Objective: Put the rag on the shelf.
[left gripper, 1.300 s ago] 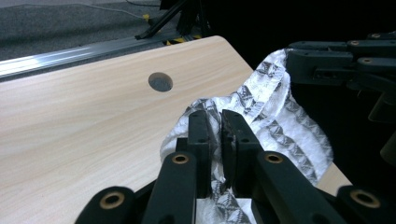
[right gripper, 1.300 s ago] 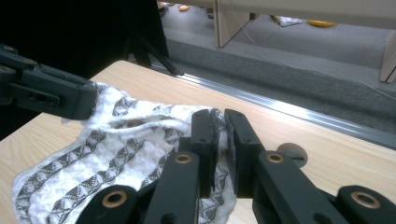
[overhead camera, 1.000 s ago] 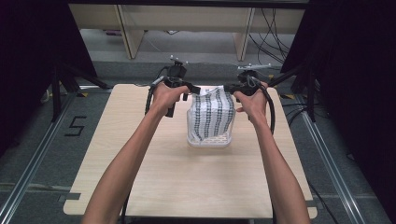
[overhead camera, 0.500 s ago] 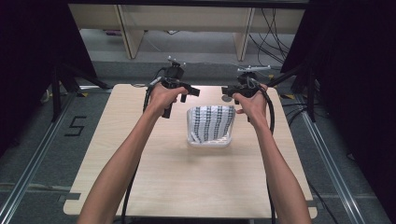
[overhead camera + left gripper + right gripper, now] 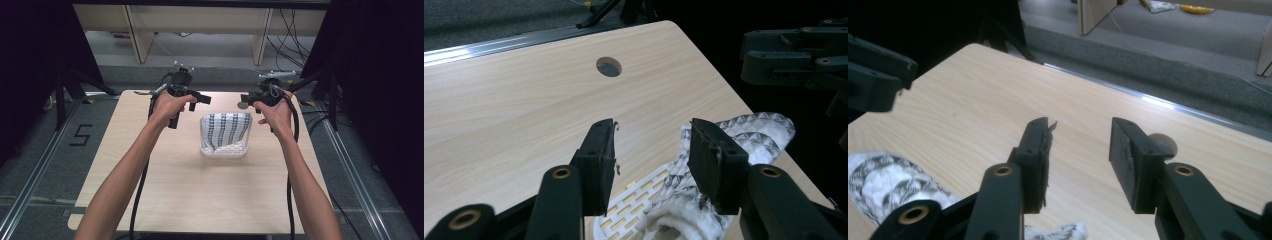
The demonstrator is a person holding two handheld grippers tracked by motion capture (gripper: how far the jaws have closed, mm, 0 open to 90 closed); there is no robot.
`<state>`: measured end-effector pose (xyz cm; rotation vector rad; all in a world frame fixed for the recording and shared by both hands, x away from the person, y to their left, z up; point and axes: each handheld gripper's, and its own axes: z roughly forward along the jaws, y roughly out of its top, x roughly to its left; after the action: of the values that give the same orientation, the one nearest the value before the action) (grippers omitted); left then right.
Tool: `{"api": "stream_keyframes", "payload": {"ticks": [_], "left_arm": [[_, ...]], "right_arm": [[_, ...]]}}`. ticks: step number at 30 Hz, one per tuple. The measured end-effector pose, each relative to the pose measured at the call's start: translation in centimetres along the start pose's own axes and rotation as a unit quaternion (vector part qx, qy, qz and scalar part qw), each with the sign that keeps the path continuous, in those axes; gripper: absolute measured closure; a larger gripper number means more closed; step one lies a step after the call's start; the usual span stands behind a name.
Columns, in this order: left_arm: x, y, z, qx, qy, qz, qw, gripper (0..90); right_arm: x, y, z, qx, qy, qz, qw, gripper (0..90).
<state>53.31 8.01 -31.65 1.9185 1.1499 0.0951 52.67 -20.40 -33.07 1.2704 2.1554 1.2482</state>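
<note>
A white slotted plastic basket [image 5: 223, 150] sits near the middle of the light wooden table [image 5: 150, 170], and a black-and-white patterned cloth [image 5: 227, 127] is piled inside it, its top bulging above the rim. In the left gripper view the cloth [image 5: 744, 131] shows a quilted diamond weave and lies below and just past the fingertips, draped over the basket's slotted wall [image 5: 634, 197].

The left gripper [image 5: 200, 97] hangs above the table, to the left of the basket and apart from it. Its jaws have just been opening and now stand about half apart; nothing lies between its fingers [image 5: 600, 160], only bare tabletop beyond them. The right gripper [image 5: 247, 101] hangs at the basket's far right corner, also clear of the cloth. Its jaws have likewise just been opening and hold nothing, with a clear gap between the fingers [image 5: 1035, 155]. In the right gripper view the cloth [image 5: 890, 182] lies below and to the left of the fingertips.
</note>
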Motion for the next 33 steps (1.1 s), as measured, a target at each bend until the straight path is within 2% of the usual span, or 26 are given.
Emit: {"api": "stream_keyframes", "payload": {"ticks": [2,3,4,8,13,14,15,18,21,22,25,28,30,31,33], "left_arm": [[0.0,-0.1,-0.2,0.002,0.002,0.004,1.0000,50.4],[-0.1,-0.2,-0.3,0.003,0.003,0.004,1.0000,49.6],[0.0,-0.3,-0.5,0.002,0.002,0.005,1.0000,48.3],[0.0,-0.8,-1.0,-0.004,-0.001,0.007,1.0000,44.9],[-0.1,-1.1,-1.6,-0.006,-0.001,0.006,1.0000,39.4],[-0.2,-1.2,-1.7,-0.006,0.000,0.006,1.0000,38.0],[-0.2,-1.2,-1.8,-0.007,0.002,0.008,0.9999,36.8],[-0.4,-1.5,-2.1,-0.005,0.003,0.014,0.9999,34.8],[-0.7,-1.7,-2.4,-0.006,0.001,0.014,0.9999,31.9],[-0.8,-1.8,-2.4,-0.006,0.002,0.014,0.9999,30.1],[-1.0,-2.0,-2.7,-0.004,0.000,0.015,0.9999,27.2],[-1.3,-2.3,-2.9,-0.002,-0.003,0.017,0.9998,24.9],[-1.5,-2.5,-3.1,0.002,-0.003,0.023,0.9997,23.5],[-1.6,-2.7,-3.1,0.003,-0.004,0.025,0.9997,23.2],[-1.7,-2.9,-3.2,0.004,-0.006,0.026,0.9996,22.9]], "right_arm": [[-0.2,-0.2,-0.1,0.002,0.001,-0.001,1.0000,59.2],[-0.1,-0.4,-0.2,0.002,-0.001,0.010,0.9999,59.1],[-0.3,-0.5,-0.3,0.002,0.001,0.003,1.0000,58.5],[-0.7,-0.9,-1.0,0.001,-0.003,0.002,1.0000,54.4],[-0.9,-1.4,-1.7,0.000,0.002,0.010,0.9999,50.7],[-1.1,-1.4,-1.8,-0.001,0.005,0.004,1.0000,49.4],[-1.0,-1.5,-2.0,-0.003,0.003,0.012,0.9999,48.1],[-1.1,-1.7,-2.3,-0.006,0.009,0.013,0.9999,46.0],[-0.7,-1.8,-2.6,0.000,0.010,0.020,0.9998,41.9],[-0.7,-1.8,-2.7,-0.006,0.012,0.011,0.9999,40.8],[0.0,-1.7,-3.2,-0.013,0.015,0.013,0.9997,37.5],[0.5,-1.6,-3.6,-0.014,0.022,0.005,0.9997,35.3],[0.7,-1.6,-3.7,-0.018,0.024,-0.010,0.9995,34.4],[1.0,-1.6,-3.8,-0.017,0.025,-0.003,0.9995,34.1],[1.4,-1.5,-4.1,-0.021,0.026,-0.009,0.9994,34.0]]}}
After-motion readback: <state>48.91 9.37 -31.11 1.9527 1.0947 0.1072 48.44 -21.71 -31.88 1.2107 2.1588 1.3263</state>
